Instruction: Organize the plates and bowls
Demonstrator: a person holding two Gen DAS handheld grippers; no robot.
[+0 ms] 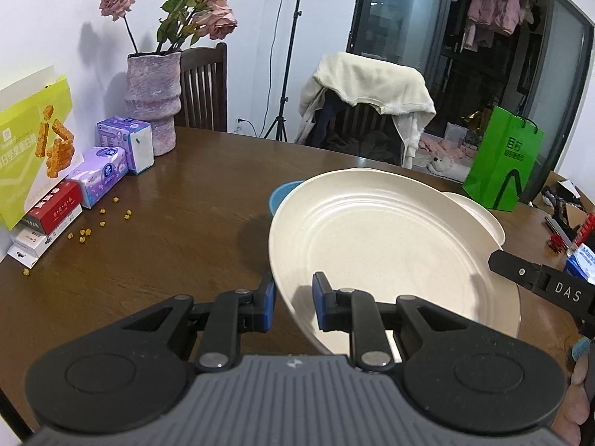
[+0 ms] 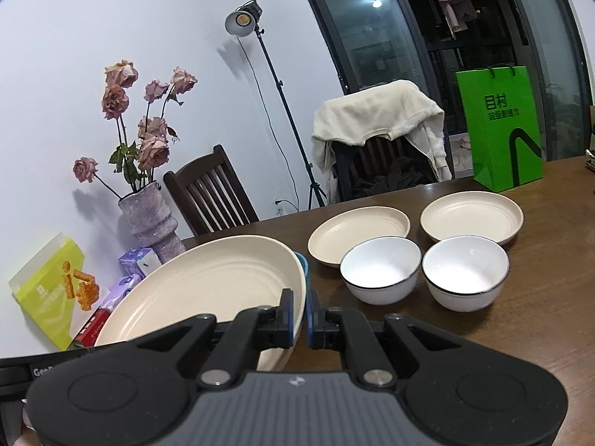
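The left gripper and right gripper each clamp opposite rims of the large cream plate, held tilted above the table. Beyond the plate sit two smaller plates and two white bowls. An uneven pull between the grippers could twist the plate free and drop it onto them.

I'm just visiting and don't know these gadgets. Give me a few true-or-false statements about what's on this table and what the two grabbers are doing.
1. Both grabbers grip the same big cream plate. True: the left gripper and the right gripper each pinch its rim.
2. Two white bowls sit side by side on the table. True.
3. The white bowls are stacked inside each other. False: they stand apart, each empty.
4. The shopping bag is red. False: it is green.
5. The vase holds fresh tulips. False: it holds wilted pink roses.
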